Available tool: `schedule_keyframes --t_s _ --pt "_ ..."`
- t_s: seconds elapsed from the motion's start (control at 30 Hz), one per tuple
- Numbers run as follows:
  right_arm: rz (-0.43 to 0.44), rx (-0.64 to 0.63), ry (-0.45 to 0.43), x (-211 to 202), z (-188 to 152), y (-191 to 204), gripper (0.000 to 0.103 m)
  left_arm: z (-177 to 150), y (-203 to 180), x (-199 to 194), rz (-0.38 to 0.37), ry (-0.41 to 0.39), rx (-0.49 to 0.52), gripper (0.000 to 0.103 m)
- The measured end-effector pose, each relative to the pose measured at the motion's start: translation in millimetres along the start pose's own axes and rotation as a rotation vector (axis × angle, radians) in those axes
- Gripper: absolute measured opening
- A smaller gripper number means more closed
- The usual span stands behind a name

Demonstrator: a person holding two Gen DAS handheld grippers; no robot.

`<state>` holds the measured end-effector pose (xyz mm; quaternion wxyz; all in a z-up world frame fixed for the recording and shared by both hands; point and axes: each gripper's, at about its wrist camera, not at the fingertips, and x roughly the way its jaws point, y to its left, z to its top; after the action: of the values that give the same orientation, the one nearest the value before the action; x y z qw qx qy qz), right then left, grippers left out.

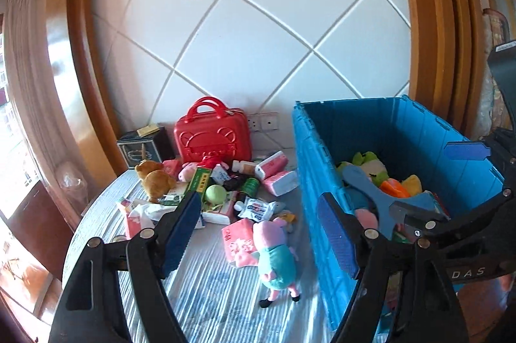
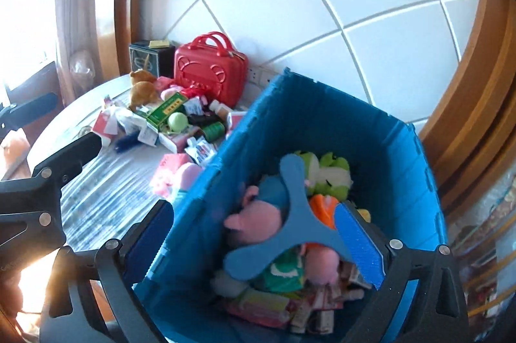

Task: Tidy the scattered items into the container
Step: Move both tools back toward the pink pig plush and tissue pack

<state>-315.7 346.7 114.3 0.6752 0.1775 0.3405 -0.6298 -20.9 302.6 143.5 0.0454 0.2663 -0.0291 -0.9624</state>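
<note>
My left gripper hangs open and empty above the striped table, over the pig plush. My right gripper gapes wide over the blue crate, holding nothing; a blue three-armed piece lies on the toys inside. More clutter is piled before the red case.

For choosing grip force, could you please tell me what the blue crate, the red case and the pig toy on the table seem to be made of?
Blue crate: rigid plastic, matte, with moulded ribs.
Red case: hard, glossy plastic by its sheen and embossed face.
Pig toy: soft plush fabric, fuzzy and stuffed-looking.
</note>
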Motion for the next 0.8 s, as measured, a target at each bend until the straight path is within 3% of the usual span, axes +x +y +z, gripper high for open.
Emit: schedule_keyframes --t_s 0.17,0.43,0.6,0.8 --pt "0.023 0.003 -0.024 9.6 23.7 73.7 0.102 -18.9 75.7 5.5 0.03 0.015 -0.014 0.074" --pt "0.053 0.07 0.026 46.3 36.1 175.0 0.102 -51.5 172.8 23.8 0.022 0.059 0.013 0.074" --pt "0.047 0.087 0.061 73.2 31.7 212.7 0.102 -68.3 204.9 47.3 -0.021 0.11 0.003 0.074" --pt "0.004 0.07 0.065 110.3 16.9 237.8 0.102 -93.6 214.9 95.2 -0.065 0.196 -0.04 0.074"
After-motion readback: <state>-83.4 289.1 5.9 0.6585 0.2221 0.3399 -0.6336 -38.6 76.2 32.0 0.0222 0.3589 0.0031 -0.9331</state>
